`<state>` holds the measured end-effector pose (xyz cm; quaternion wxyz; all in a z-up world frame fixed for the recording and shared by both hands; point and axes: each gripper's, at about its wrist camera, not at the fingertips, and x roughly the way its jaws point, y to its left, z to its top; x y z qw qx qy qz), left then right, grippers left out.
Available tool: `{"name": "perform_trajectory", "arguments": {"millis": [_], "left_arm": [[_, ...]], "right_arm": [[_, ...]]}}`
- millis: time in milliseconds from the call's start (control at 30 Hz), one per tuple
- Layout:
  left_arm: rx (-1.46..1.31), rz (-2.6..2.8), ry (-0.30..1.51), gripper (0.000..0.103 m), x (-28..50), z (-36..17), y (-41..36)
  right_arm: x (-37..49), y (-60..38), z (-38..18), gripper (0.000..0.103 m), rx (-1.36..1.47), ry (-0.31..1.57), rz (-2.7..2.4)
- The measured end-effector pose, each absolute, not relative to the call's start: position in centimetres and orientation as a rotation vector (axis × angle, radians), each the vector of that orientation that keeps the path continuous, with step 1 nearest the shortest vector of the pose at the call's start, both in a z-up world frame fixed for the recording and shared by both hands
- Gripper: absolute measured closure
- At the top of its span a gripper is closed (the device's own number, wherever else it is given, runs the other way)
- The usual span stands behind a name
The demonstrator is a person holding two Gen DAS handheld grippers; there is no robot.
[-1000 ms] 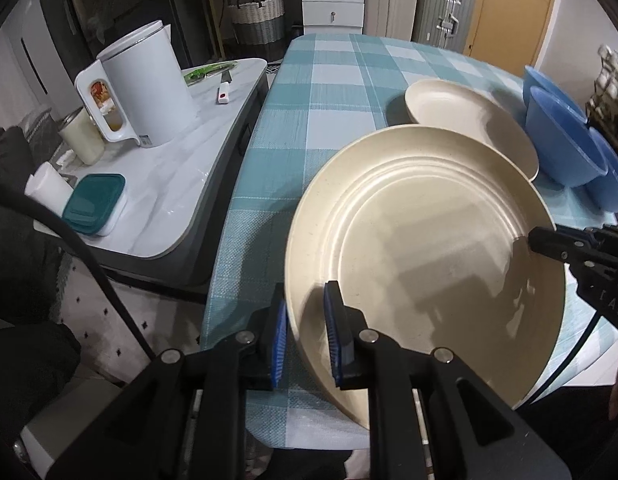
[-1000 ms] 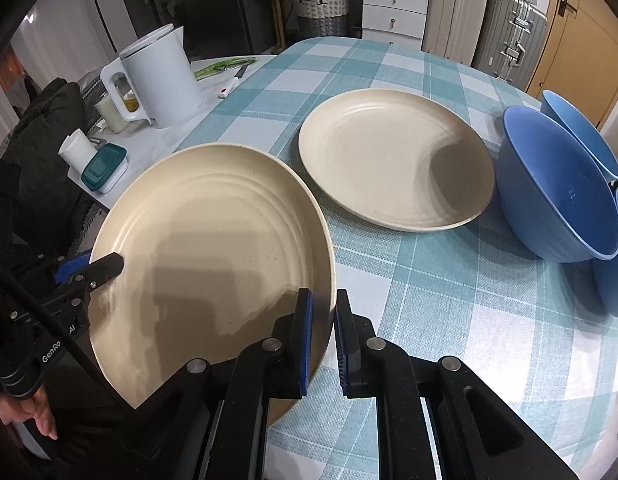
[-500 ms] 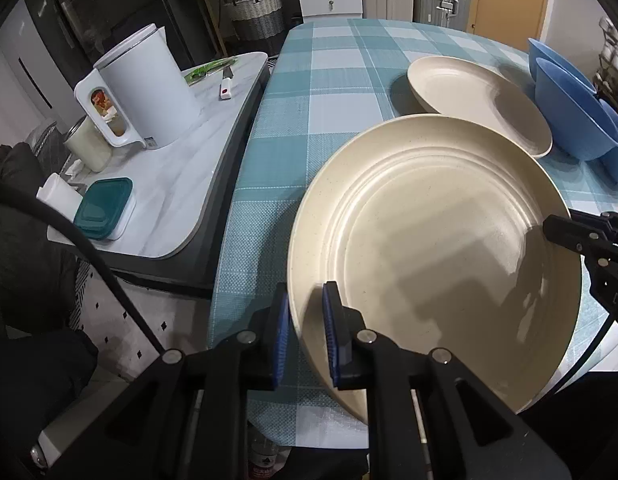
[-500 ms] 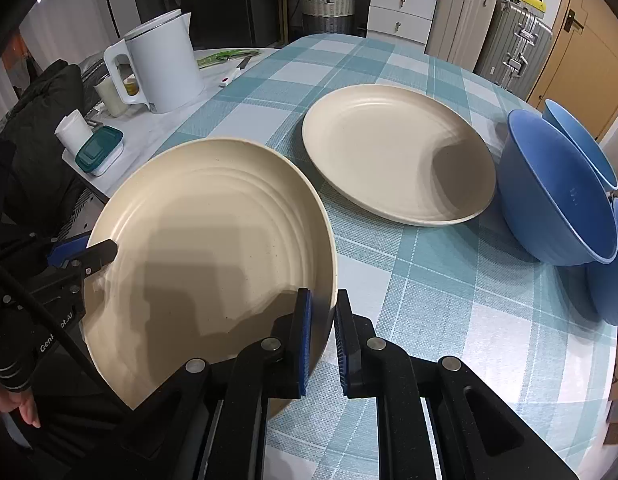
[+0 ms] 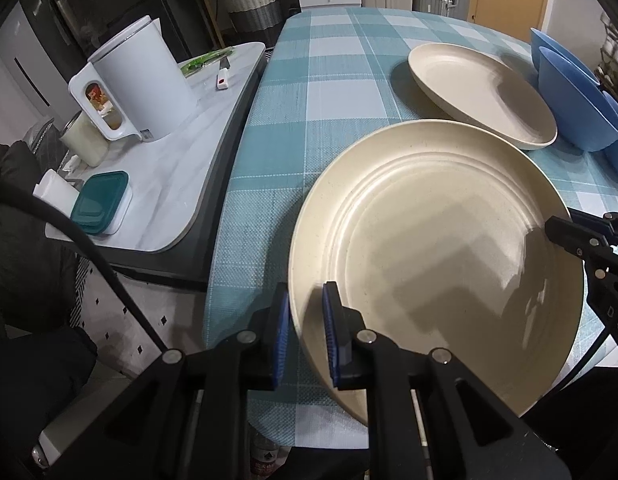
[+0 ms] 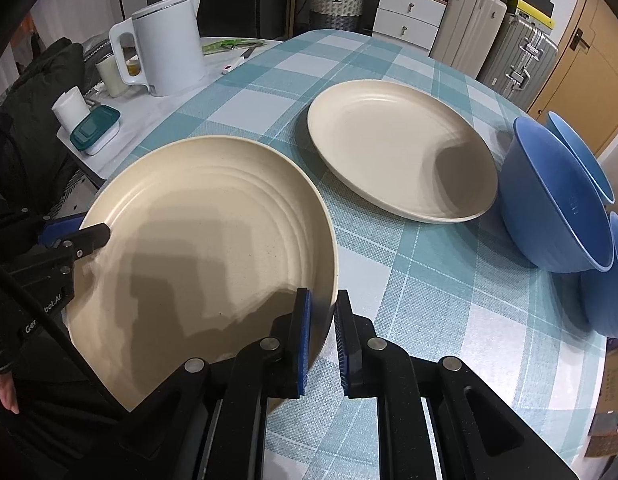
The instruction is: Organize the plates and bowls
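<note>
Both grippers, left gripper (image 5: 305,334) and right gripper (image 6: 321,340), clamped on opposite rims of the near cream plate (image 6: 205,248), held over the table's near edge: best kept level, carried far-right, lowered squarely onto the second plate (image 6: 397,148) beside the blue bowls (image 6: 557,200).

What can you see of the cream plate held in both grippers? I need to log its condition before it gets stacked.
The held plate is round, cream, faintly speckled, matte plastic-like, with concentric ridges stepping down to a flat centre. No food or chips show. It is tilted over the near edge of the checked tablecloth. The left gripper pinches its rim on one side, the right gripper the opposite side. It lies apart from the second plate.
</note>
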<state>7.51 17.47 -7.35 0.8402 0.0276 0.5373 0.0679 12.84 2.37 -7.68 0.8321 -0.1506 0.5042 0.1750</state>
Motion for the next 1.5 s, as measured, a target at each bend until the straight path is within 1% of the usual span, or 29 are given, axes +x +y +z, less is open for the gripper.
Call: {"name": "perform_trajectory", "arguments": {"millis": [333, 533, 600, 633, 667, 700, 733, 767, 867, 900, 933, 1033, 1200, 1300, 1333, 1367, 1400, 1433, 1467, 1500], "left_arm": [[0.087, 0.152, 1.130, 0.088, 7.5, -7.5, 17.3], [0.027, 0.130, 1.133, 0.088, 7.6, -7.4, 18.0], [0.037, 0.134, 1.130, 0.082, 7.6, -7.3, 17.9], [0.040, 0.138, 1.124, 0.080, 7.6, -7.2, 17.9], [0.041, 0.149, 1.116, 0.068, 7.6, -7.0, 18.0], [0.040, 0.161, 1.111, 0.052, 7.6, -6.9, 18.2], [0.036, 0.188, 1.100, 0.049, 7.5, -6.6, 18.5], [0.024, 0.196, 1.092, 0.050, 7.5, -6.4, 18.8], [-0.074, 0.162, 1.066, 0.048, 7.3, -5.9, 20.1], [-0.106, 0.157, 1.068, 0.048, 7.2, -5.9, 20.5], [-0.136, 0.146, 1.084, 0.048, 7.3, -6.2, 20.8], [-0.210, 0.096, 1.142, 0.048, 7.6, -7.4, 21.2], [-0.225, 0.099, 1.179, 0.048, 7.7, -8.2, 21.0], [-0.254, 0.062, 1.199, 0.048, 7.8, -8.6, 20.8], [-0.260, 0.053, 1.202, 0.048, 7.8, -8.7, 20.7], [-0.270, 0.039, 1.204, 0.048, 8.0, -8.8, 20.6], [-0.276, 0.029, 1.201, 0.048, 8.0, -8.8, 20.5], [-0.277, 0.019, 1.199, 0.048, 8.0, -8.8, 20.4], [-0.270, 0.008, 1.200, 0.048, 8.0, -8.7, 20.1], [-0.264, -0.007, 1.202, 0.048, 8.0, -8.7, 19.9]], "right_arm": [[12.6, 2.4, -7.8, 0.092, -0.338, 1.056, 0.374], [12.7, 2.4, -7.4, 0.091, -0.333, 1.032, 0.362], [12.9, 2.2, -7.2, 0.084, -0.324, 1.030, 0.349], [13.0, 2.1, -7.0, 0.076, -0.319, 1.031, 0.340], [13.0, 1.9, -6.8, 0.074, -0.308, 1.025, 0.343], [13.0, 1.6, -6.5, 0.071, -0.292, 1.010, 0.351], [12.9, 1.4, -6.2, 0.065, -0.282, 0.998, 0.353], [12.9, 1.1, -5.8, 0.062, -0.269, 0.982, 0.352], [12.9, 0.0, -5.1, 0.037, -0.183, 0.954, 0.369], [13.1, -0.3, -5.3, 0.033, -0.146, 0.973, 0.389], [13.2, -0.5, -5.5, 0.032, -0.113, 0.994, 0.405], [13.5, -0.9, -6.7, 0.032, -0.038, 1.051, 0.412], [13.9, -1.1, -9.1, 0.032, 0.073, 1.156, 0.451], [13.9, -0.7, -9.6, 0.036, 0.088, 1.167, 0.463], [13.8, -0.5, -9.6, 0.040, 0.090, 1.168, 0.475], [13.8, -0.3, -9.6, 0.047, 0.098, 1.179, 0.495], [13.8, -0.2, -9.7, 0.049, 0.094, 1.176, 0.496], [13.7, 0.0, -9.7, 0.054, 0.086, 1.175, 0.495], [13.7, 0.1, -9.9, 0.063, 0.082, 1.178, 0.498], [13.6, 0.3, -9.9, 0.066, 0.082, 1.177, 0.505]]}}
